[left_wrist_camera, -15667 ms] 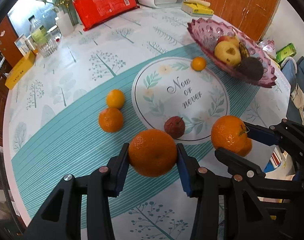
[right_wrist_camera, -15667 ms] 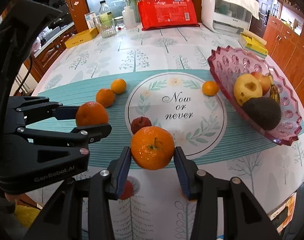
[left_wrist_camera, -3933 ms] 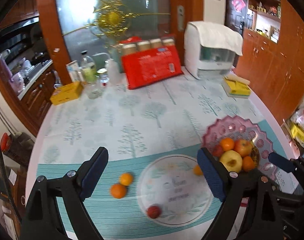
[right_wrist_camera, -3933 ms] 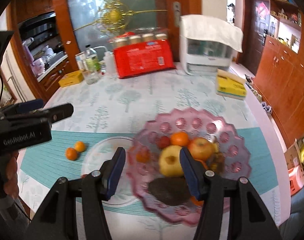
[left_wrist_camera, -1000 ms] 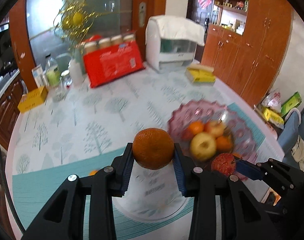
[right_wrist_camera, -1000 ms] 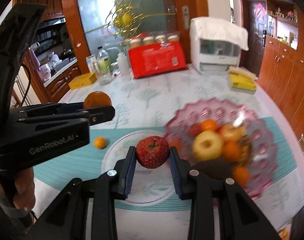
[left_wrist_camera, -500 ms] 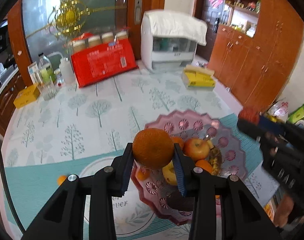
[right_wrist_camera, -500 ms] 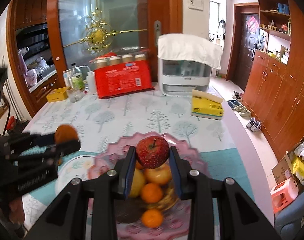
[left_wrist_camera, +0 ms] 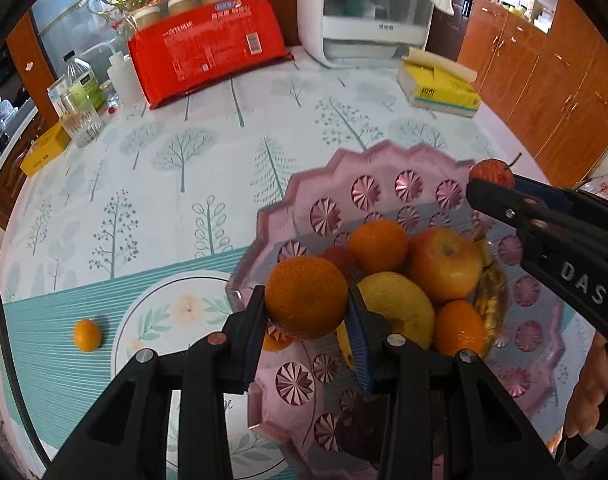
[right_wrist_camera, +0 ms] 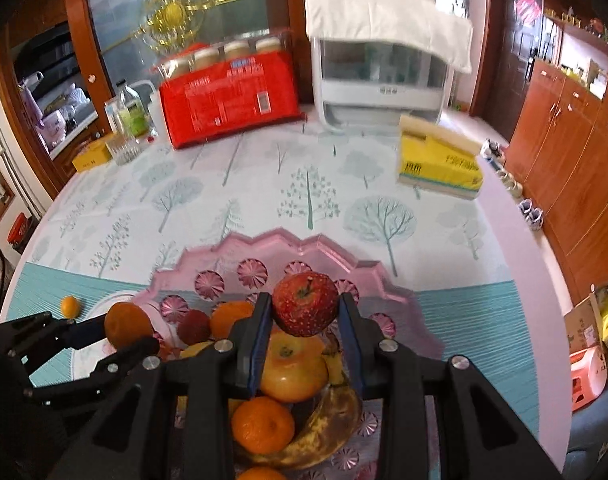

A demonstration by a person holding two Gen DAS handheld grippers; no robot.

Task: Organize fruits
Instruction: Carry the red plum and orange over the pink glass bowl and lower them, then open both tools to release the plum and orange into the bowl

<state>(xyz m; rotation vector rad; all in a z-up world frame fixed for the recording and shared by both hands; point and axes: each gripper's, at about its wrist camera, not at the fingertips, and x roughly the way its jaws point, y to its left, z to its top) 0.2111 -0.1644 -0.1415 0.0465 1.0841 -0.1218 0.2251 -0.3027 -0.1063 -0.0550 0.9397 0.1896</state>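
Note:
My left gripper (left_wrist_camera: 307,312) is shut on a large orange (left_wrist_camera: 306,302) and holds it over the near left rim of the pink glass fruit bowl (left_wrist_camera: 368,178). My right gripper (right_wrist_camera: 304,320) is shut on a small red apple (right_wrist_camera: 305,303) above the bowl's (right_wrist_camera: 295,246) middle. The bowl holds oranges (left_wrist_camera: 378,245), an apple (left_wrist_camera: 444,264), a yellow fruit (left_wrist_camera: 400,308) and a banana (right_wrist_camera: 324,428). One small orange (left_wrist_camera: 87,334) lies on the teal cloth at the left; it also shows in the right wrist view (right_wrist_camera: 70,305).
A red package (left_wrist_camera: 207,46), a white appliance (left_wrist_camera: 364,20), a yellow tissue pack (left_wrist_camera: 438,88), bottles and a glass (left_wrist_camera: 81,122) stand at the table's far side. The round "Now or never" print (left_wrist_camera: 163,320) lies left of the bowl. Wooden cabinets stand at the right.
Both grippers have moved closer and lower over the bowl, each still holding its fruit. The right gripper with the apple now sits over the bowl's far right part.

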